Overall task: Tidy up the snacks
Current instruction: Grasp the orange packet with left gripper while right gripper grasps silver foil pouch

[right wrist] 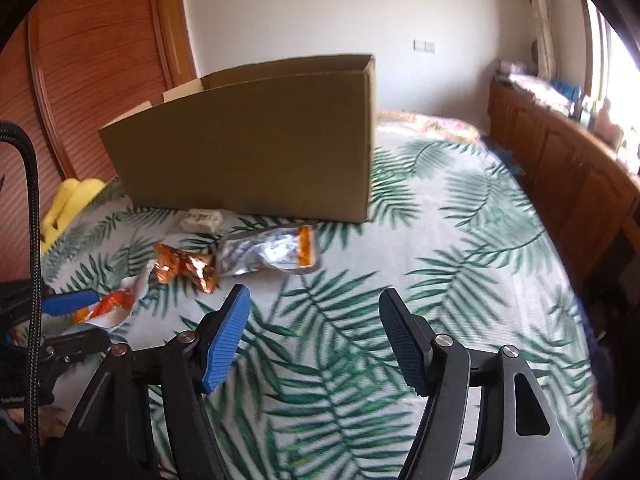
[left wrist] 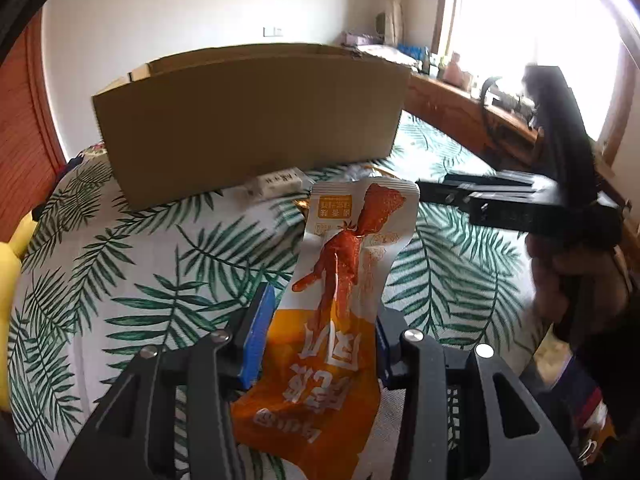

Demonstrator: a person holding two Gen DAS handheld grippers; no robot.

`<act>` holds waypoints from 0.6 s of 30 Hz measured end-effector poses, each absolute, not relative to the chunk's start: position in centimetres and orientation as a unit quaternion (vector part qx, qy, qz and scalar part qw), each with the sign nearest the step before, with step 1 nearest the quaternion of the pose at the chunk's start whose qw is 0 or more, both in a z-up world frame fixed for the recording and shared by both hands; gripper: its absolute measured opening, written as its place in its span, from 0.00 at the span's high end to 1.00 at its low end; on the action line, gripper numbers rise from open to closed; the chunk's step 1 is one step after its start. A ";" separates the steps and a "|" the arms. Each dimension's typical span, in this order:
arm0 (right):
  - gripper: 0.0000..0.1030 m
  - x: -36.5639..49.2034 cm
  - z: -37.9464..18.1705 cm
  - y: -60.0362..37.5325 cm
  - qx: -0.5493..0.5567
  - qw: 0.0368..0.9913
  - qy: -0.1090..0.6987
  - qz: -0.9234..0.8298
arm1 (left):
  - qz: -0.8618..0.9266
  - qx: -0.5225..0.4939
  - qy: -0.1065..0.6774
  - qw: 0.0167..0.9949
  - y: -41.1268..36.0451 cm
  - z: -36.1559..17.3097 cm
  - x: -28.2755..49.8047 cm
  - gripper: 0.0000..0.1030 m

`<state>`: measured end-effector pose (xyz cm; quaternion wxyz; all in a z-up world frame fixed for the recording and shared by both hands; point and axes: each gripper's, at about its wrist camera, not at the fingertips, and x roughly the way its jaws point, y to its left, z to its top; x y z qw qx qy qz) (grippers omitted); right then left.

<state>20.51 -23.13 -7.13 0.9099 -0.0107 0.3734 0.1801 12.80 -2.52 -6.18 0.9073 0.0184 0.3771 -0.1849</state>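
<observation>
My left gripper [left wrist: 324, 320] is shut on an orange and white snack packet [left wrist: 340, 292] with a chicken-foot picture, held above the leaf-print bedsheet [left wrist: 120, 280]. An open cardboard box [left wrist: 248, 120] stands just beyond it. In the right wrist view the same packet [right wrist: 112, 306] shows at the left edge in the left gripper [right wrist: 96, 318]. My right gripper [right wrist: 315, 300] is open over the bare sheet with nothing between its blue pads. Beyond it lie a copper foil wrapper [right wrist: 186, 266], a silver pouch [right wrist: 272, 254] and a small white packet [right wrist: 202, 219], all in front of the box [right wrist: 248, 148].
A yellow plush toy [right wrist: 68, 204] lies at the bed's left edge beside a wooden wardrobe [right wrist: 100, 60]. A wooden cabinet [right wrist: 560, 160] with clutter on top runs along the right under a bright window. The right half of the sheet [right wrist: 460, 260] holds no objects.
</observation>
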 end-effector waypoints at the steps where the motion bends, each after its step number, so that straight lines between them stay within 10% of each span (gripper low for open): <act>1: 0.33 20.7 -7.2 -22.9 -0.007 0.908 0.378 0.181 | -0.184 0.015 0.375 0.908 -2.3 -6.0 12.8 0.59; 18: 0.46 24.5 -8.0 -19.8 0.076 0.887 0.421 0.177 | -0.154 -0.028 0.355 0.922 1.1 -4.9 12.3 0.58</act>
